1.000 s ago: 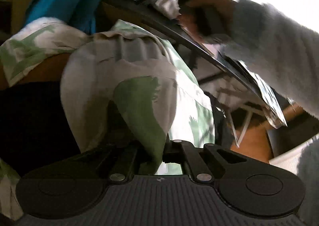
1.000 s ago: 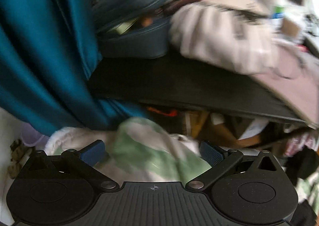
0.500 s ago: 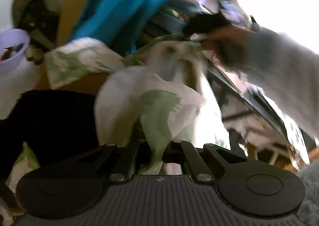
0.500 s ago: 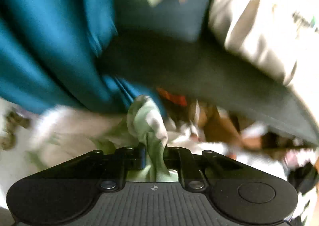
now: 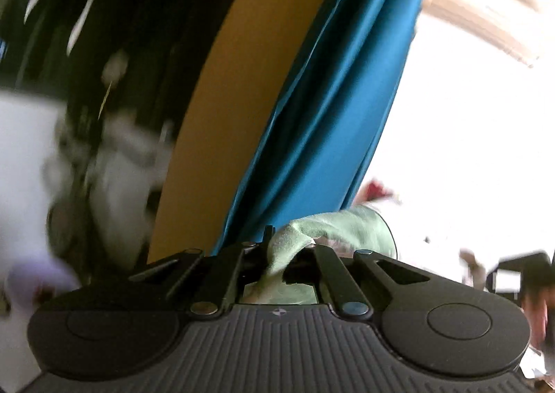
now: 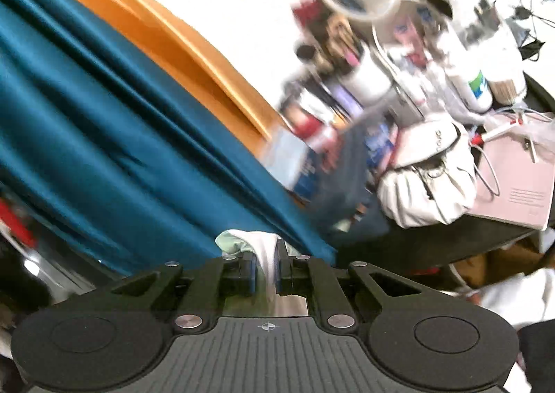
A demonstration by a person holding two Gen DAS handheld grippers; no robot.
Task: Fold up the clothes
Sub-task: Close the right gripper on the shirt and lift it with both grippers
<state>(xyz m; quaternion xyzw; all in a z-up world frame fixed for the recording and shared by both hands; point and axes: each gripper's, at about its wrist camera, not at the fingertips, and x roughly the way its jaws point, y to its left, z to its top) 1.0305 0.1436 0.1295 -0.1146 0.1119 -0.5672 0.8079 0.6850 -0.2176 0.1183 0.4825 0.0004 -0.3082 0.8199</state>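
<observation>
Both grippers are up in the air, each pinching the same garment. Left gripper point(image 5: 277, 254) is pressed together on a bunch of pale green fabric point(image 5: 333, 226) — the cloth bulges up and out to the right past the fingertips. Right gripper point(image 6: 267, 268) is clamped on a thin white-and-green fold of that cloth point(image 6: 253, 243), with only a small tuft poking above the blue finger pads point(image 6: 250, 269).

Where the garment is: caught at two spots, one per gripper; the rest hangs below both cameras, out of view. Cannot tell how it drapes or whether any fold is in it.

Why held this way, as a judgement: two separate grips on one piece and both cameras tilted high suggest lifting and spreading it so it hangs flat, the usual setup for laying it out or doubling it over. Which of those, the frames don't settle.

Surroundings: a teal curtain point(image 5: 329, 98) fills the middle of both views, with an orange-brown panel point(image 5: 242, 80) beside it. The right view shows a cluttered dark bench point(image 6: 451, 247) — a white handbag point(image 6: 430, 177), a pink notebook point(image 6: 520, 181), a white bottle point(image 6: 475, 84) and blurred boxes. Heavy motion blur and a blown-out window in the left view.
</observation>
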